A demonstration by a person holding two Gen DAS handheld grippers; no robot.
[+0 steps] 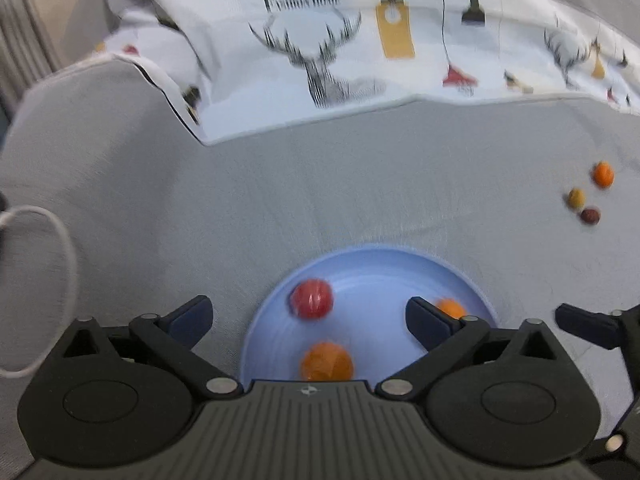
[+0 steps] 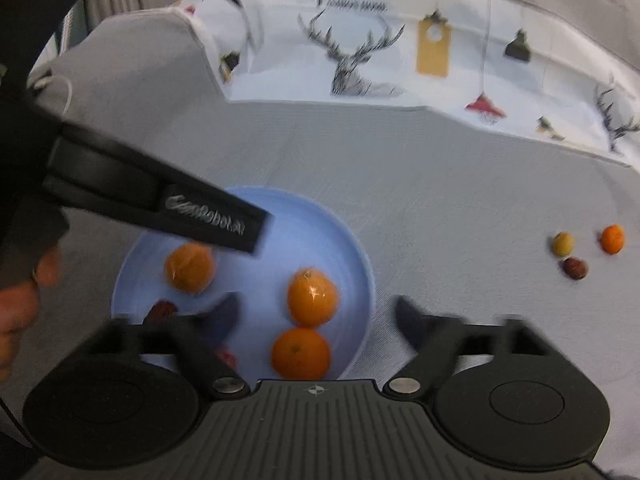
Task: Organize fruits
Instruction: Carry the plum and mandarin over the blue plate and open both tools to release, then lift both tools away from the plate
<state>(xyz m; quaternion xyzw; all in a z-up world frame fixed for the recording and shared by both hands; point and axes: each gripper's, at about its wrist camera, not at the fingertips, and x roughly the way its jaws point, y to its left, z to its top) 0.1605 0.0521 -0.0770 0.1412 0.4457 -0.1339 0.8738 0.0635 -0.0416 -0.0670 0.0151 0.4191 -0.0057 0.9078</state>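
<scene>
A light blue plate (image 1: 380, 280) lies on grey cloth just under both grippers. My left gripper (image 1: 310, 322) is open above it, with a red fruit (image 1: 312, 298) and an orange (image 1: 326, 362) resting in the plate between its fingers, untouched. A smaller orange (image 1: 450, 308) peeks out behind the right finger. My right gripper (image 2: 318, 318) is open over the same plate (image 2: 312, 240). Two oranges (image 2: 312, 296) (image 2: 300, 354) lie between its fingers, a third orange (image 2: 190, 268) and a dark red fruit (image 2: 162, 310) to the left.
Three small fruits lie loose on the cloth at the right: an orange one (image 2: 612, 239), a yellow one (image 2: 563, 244) and a dark red one (image 2: 575, 268). A deer-print sheet (image 2: 360, 60) covers the back. The left tool's black body (image 2: 160, 208) crosses the plate; a hand (image 2: 20, 308) shows at the left.
</scene>
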